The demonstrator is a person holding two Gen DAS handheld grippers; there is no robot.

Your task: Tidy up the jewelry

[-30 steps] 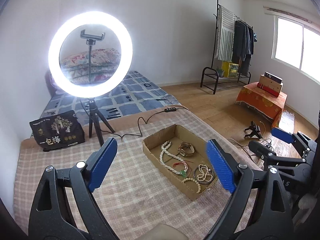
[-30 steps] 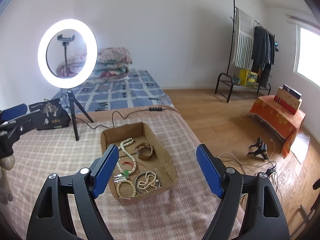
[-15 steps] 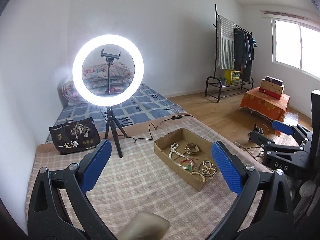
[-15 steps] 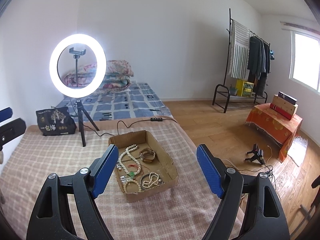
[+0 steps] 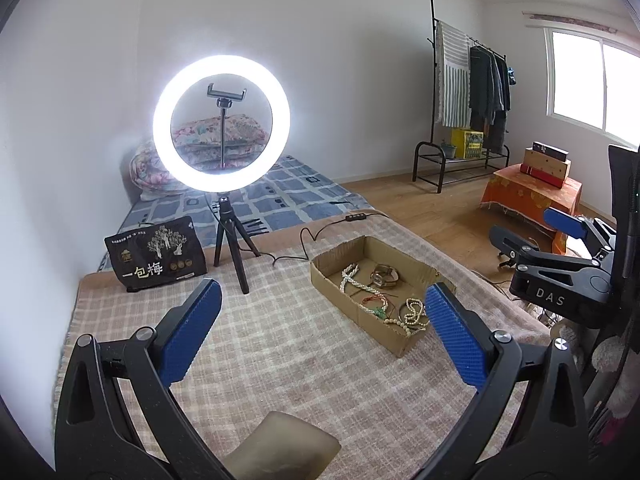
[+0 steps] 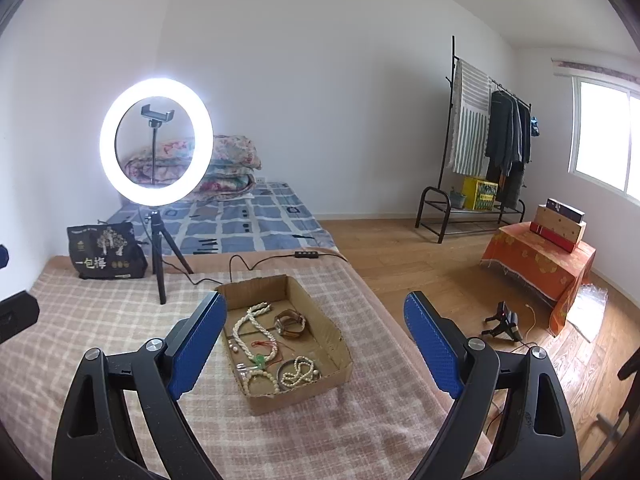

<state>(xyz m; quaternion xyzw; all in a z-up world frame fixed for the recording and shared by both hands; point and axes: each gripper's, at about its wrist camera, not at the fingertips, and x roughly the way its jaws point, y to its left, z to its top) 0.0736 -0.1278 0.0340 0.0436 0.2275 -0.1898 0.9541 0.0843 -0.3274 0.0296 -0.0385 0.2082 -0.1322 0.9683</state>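
Note:
A shallow cardboard box (image 5: 330,276) (image 6: 330,338) sits on the checked blanket. It holds a white bead necklace (image 6: 250,322), a brown watch (image 6: 291,324), a red cord with a green stone (image 6: 262,356), and pearl bracelets (image 6: 298,372). My left gripper (image 5: 322,330) is open and empty, held back above the blanket, left of the box. My right gripper (image 6: 314,346) is open and empty, held above and short of the box. The right gripper also shows at the right edge of the left wrist view (image 5: 560,236).
A lit ring light on a tripod (image 5: 221,124) (image 6: 156,142) stands behind the box, its cable (image 5: 320,228) trailing right. A black bag (image 5: 156,258) stands at the blanket's far left. The blanket's right edge drops to a wood floor (image 6: 440,276).
Both grippers have pulled back and risen away from the box, which now looks smaller and farther. Both stay open and empty.

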